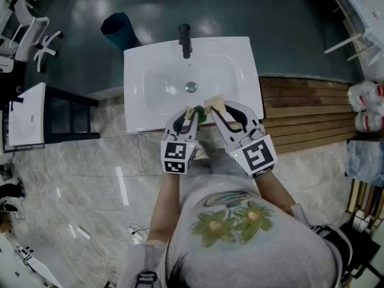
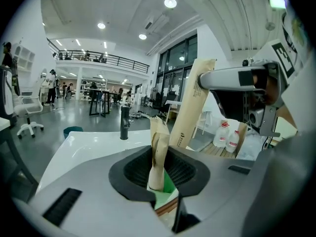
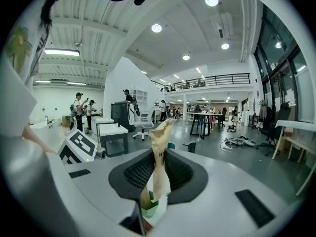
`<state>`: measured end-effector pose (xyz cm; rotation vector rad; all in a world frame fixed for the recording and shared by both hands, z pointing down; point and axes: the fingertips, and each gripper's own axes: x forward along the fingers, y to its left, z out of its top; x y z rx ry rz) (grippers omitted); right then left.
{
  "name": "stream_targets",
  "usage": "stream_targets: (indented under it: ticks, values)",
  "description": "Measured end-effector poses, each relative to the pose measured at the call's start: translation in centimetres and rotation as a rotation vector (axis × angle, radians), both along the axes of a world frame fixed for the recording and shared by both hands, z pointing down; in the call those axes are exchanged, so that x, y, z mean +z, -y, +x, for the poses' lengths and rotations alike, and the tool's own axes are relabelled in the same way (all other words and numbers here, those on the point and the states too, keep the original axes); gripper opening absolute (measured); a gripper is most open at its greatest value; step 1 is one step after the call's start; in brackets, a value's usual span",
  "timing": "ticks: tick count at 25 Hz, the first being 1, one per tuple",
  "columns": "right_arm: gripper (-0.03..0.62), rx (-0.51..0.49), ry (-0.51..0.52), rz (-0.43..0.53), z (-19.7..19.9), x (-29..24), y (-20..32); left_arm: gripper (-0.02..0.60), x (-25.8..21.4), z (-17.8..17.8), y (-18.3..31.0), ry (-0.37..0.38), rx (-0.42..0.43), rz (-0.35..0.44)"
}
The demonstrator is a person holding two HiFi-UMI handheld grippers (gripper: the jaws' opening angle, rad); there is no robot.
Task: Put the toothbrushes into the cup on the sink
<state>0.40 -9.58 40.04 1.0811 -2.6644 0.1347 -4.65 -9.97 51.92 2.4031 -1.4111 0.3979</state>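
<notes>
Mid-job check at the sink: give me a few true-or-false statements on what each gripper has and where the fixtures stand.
1. The left gripper is shut on a paper-wrapped toothbrush. True.
2. The right gripper is empty. False: it is shut on a second paper-wrapped toothbrush.
3. The faucet is chrome. False: it is black.
4. Both grippers are over the sink's near edge. True.
5. The teal bin sits in the basin. False: it stands on the floor beyond the sink's far left corner.

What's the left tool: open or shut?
Shut on the wrapped toothbrush: the left tool jaws press it from both sides in the left gripper view.
</notes>
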Motion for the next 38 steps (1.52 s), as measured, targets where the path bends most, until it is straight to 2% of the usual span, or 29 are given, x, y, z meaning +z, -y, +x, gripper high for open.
stream_targets:
  ticks: [7,23,32,38]
  values:
    - [0.083,-0.004,-0.007,0.002,0.0,0.0,-0.4,0.064,0.2,-0.3,-0.2,0.002,-0.010,-0.002]
    - [0.083,-0.005,-0.004,0.006,-0.3,0.0,-1.1,0.187,-0.8,-1.3,-0.2,-0.007,-0.046,0.029]
    - [0.083,-0.010,0.001,0.015,-0.5,-0.7,-1.2,0.210,-7.2,-1.6,0.0,-0.093,-0.050,0.155]
    - [0.083,-0.011,0.009,0.021,-0.5,-1.1,-1.3,0.209,-11.7,-2.3,-0.2,-0.108,-0.051,0.265]
